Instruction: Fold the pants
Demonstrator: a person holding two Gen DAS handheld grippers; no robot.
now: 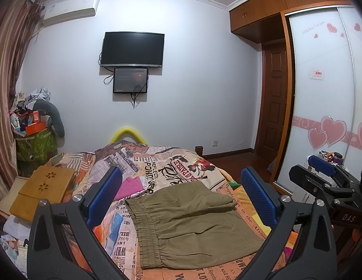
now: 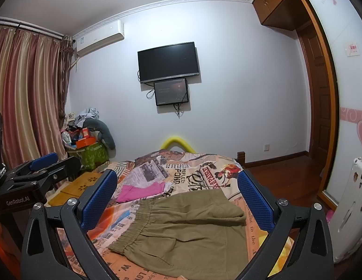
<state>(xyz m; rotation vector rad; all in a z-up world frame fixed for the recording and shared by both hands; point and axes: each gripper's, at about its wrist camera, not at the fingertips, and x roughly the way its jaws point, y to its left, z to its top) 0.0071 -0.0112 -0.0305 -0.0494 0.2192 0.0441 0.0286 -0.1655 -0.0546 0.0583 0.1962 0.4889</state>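
Observation:
Olive-green pants [image 1: 192, 224] lie folded into a compact rectangle on the bed, elastic waistband on the left; they also show in the right wrist view [image 2: 188, 228]. My left gripper [image 1: 181, 196] is open and empty, held above the pants with its blue pads spread wide. My right gripper [image 2: 178, 198] is open and empty too, above the pants. The right gripper shows at the right edge of the left wrist view [image 1: 321, 165]; the left gripper shows at the left edge of the right wrist view [image 2: 43, 163].
The bed has a newspaper-print quilt [image 1: 157, 163]. A pink cloth [image 1: 129, 186] lies beyond the pants. A wooden lap desk [image 1: 43, 189] rests on the bed's left side. A cluttered green bin [image 1: 33, 140] stands by the curtain. A wardrobe [image 1: 321, 93] is on the right.

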